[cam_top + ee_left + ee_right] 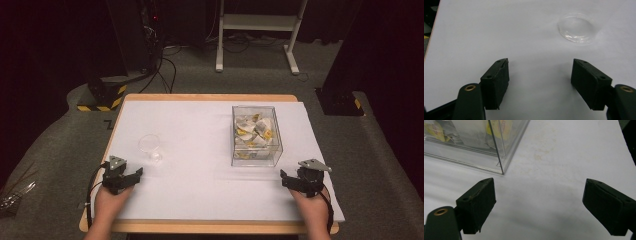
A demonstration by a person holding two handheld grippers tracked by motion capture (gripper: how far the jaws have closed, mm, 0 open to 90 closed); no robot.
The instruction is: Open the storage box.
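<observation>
Right gripper view alone shows faint stains (537,157) beside the clear box (499,147).

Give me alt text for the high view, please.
Two hand-held grippers, left gripper and right gripper, rest open on a white-covered table. A clear cup stands ahead of the left one, a clear box of packets ahead of the right.

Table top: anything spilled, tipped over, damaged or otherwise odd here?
Nothing spilled or tipped. The clear plastic cup stands upright and the clear box of sachets sits square. The only blemish is faint brownish staining on the white table cover beside the box's corner. Both grippers rest open, holding nothing.
</observation>
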